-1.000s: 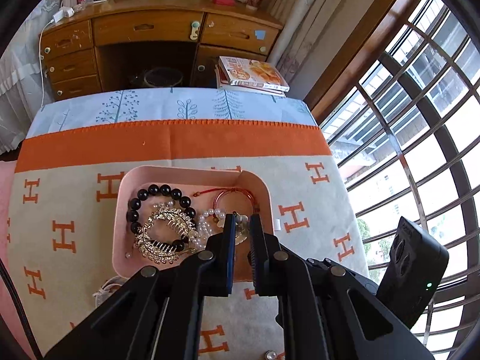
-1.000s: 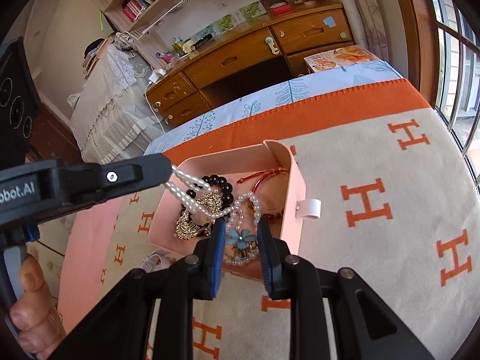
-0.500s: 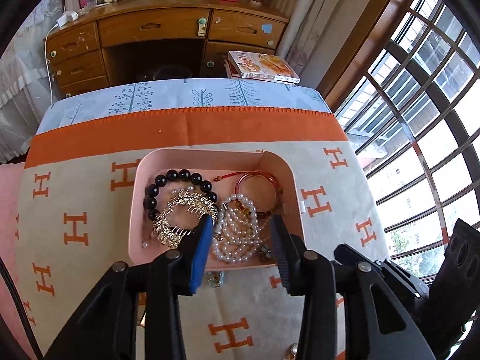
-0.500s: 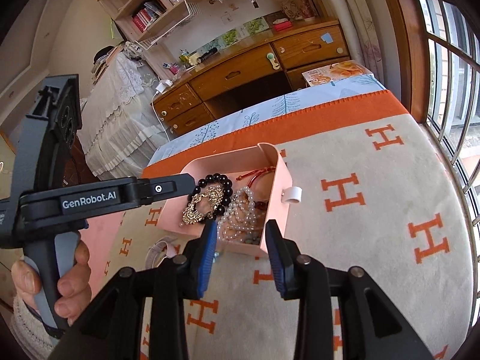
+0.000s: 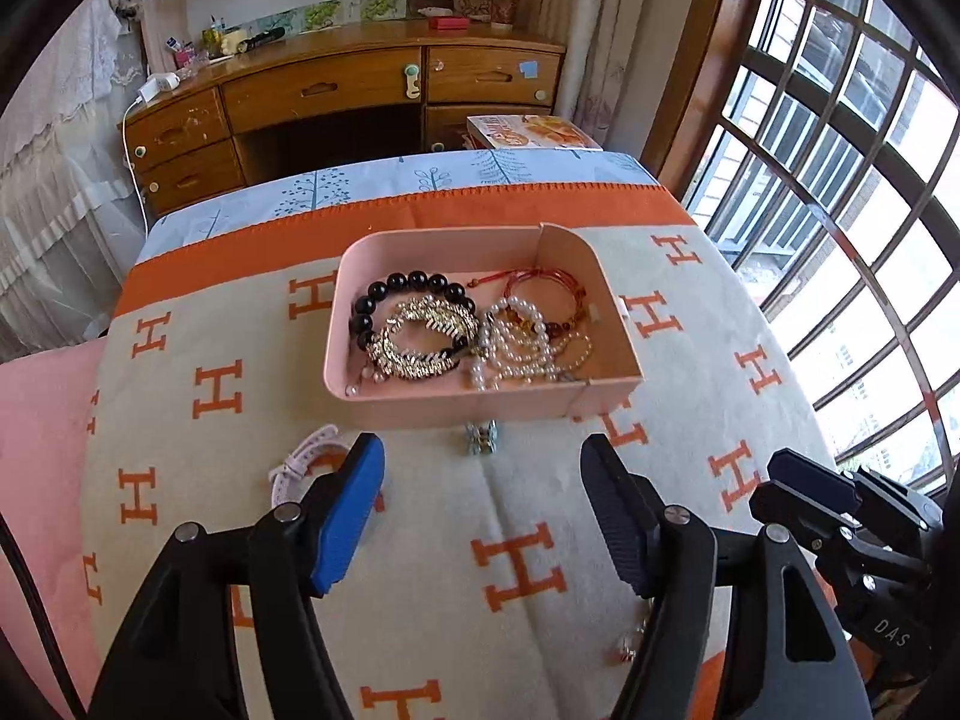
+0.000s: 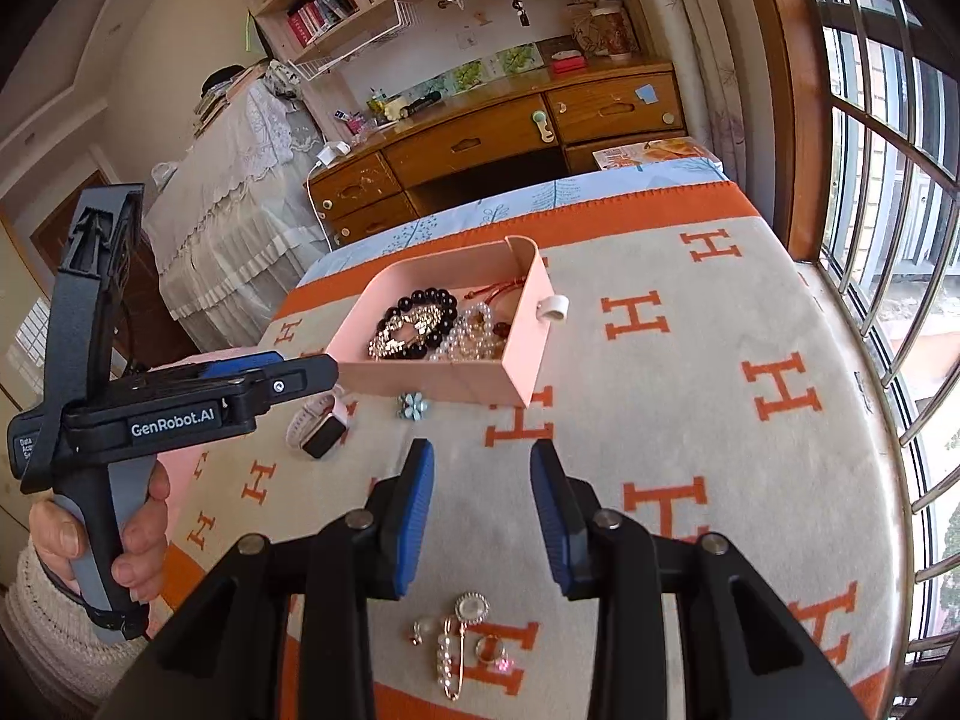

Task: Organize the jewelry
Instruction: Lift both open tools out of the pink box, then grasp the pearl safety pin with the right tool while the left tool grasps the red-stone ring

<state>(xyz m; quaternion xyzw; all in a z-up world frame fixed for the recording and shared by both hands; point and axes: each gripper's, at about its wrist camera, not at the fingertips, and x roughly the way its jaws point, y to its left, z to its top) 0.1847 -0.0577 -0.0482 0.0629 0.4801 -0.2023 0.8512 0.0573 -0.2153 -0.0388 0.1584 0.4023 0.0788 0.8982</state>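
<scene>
A pink tray [image 5: 456, 405] [image 6: 522, 354] on the blanket holds a black bead bracelet [image 5: 393, 288], a gold bracelet [image 5: 420, 339], pearl strands [image 5: 516, 342] and a red cord bracelet [image 5: 540, 282]. A blue flower piece [image 6: 413, 405] [image 5: 482, 438] lies just in front of the tray. A white smartwatch [image 6: 318, 426] [image 5: 300, 462] lies to its left. A pin, earrings and rings [image 6: 462, 642] lie between my right gripper's arms. My left gripper [image 5: 483, 498] is open and empty, short of the tray. My right gripper [image 6: 482, 504] is open and empty.
The orange and cream blanket [image 6: 720, 420] covers the table. A barred window [image 6: 888, 180] runs along the right. A wooden desk [image 5: 336, 96] stands beyond the table, with a book [image 5: 534, 132] at the table's far edge.
Both grippers have opened wider and drawn back from the tray. The left one released the pearl strands into the tray. The blue flower piece now lies on the blanket.
</scene>
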